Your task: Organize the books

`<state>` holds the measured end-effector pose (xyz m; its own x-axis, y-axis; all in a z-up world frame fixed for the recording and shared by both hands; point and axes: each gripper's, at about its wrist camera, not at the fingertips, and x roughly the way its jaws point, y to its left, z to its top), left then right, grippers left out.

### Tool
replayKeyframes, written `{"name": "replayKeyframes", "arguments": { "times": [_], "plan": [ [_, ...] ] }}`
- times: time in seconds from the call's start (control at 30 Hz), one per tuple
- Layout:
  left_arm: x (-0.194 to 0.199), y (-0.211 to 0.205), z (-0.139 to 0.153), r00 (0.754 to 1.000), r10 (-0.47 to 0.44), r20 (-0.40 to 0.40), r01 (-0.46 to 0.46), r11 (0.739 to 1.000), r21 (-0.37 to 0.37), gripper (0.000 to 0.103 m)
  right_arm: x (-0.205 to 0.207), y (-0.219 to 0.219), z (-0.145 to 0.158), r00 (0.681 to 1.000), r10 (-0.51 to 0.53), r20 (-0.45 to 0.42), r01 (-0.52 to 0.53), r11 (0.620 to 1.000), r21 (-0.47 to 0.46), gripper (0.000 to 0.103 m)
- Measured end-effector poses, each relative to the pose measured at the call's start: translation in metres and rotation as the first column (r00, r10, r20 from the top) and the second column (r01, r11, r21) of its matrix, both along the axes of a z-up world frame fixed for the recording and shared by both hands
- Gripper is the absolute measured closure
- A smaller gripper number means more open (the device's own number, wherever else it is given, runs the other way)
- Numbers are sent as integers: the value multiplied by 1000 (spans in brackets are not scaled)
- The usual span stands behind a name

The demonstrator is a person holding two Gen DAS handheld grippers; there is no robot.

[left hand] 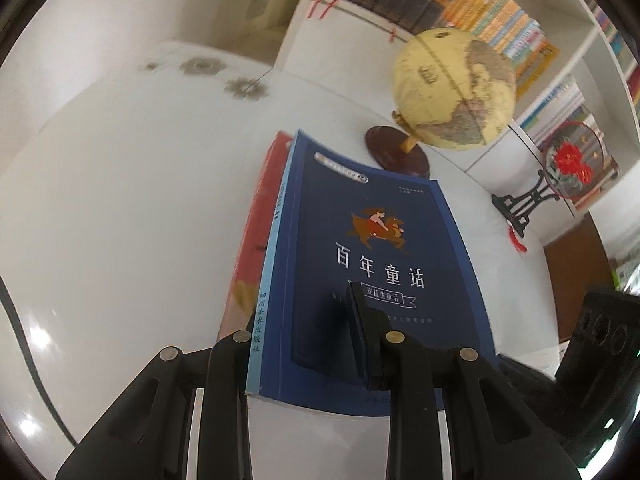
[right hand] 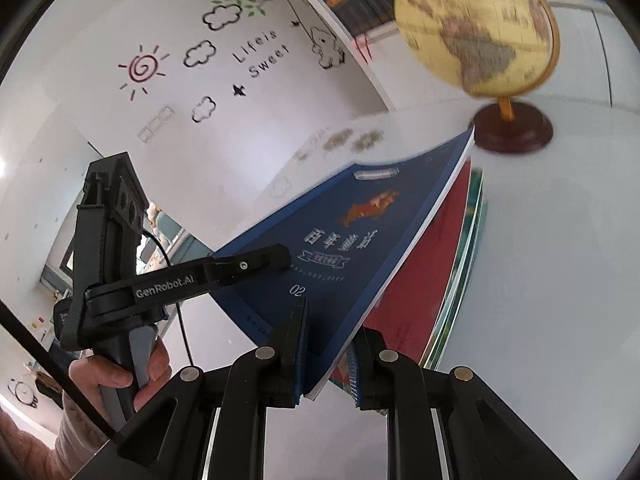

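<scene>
The blue book is clamped by both the left gripper and right gripper, mid-frame. It hangs over the red book, not yet stacked.

A dark blue paperback book with white Chinese title lettering, a small orange rider-on-a-horse picture and a lighter blue spine is lifted off the white table, its far end pointing toward the globe. It is tilted, with its page edge lower than its spine side. Beneath it, nearer than the globe's dark wooden base, lies a red book flat on thinner books with green edges.
</scene>
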<state>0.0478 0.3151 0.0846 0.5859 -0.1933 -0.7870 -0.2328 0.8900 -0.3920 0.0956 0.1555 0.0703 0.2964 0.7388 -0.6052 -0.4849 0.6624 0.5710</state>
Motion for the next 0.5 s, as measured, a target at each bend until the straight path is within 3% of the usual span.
{"name": "replayKeyframes", "arguments": {
  "times": [0.2, 0.43, 0.5],
  "plan": [
    [-1, 0, -14, 999, 9, -41, -8, 1000, 12, 72, 1, 3, -19, 999, -16, -32, 16, 1000, 3, 87],
    [-4, 3, -24, 998, 46, -47, -47, 998, -38, 70, 7, 3, -34, 993, -50, -104, 52, 998, 18, 87],
    [-4, 4, -24, 997, 52, -50, -55, 997, -48, 69, 7, 3, -35, 992, -56, -110, 59, 998, 23, 82]
  ]
}}
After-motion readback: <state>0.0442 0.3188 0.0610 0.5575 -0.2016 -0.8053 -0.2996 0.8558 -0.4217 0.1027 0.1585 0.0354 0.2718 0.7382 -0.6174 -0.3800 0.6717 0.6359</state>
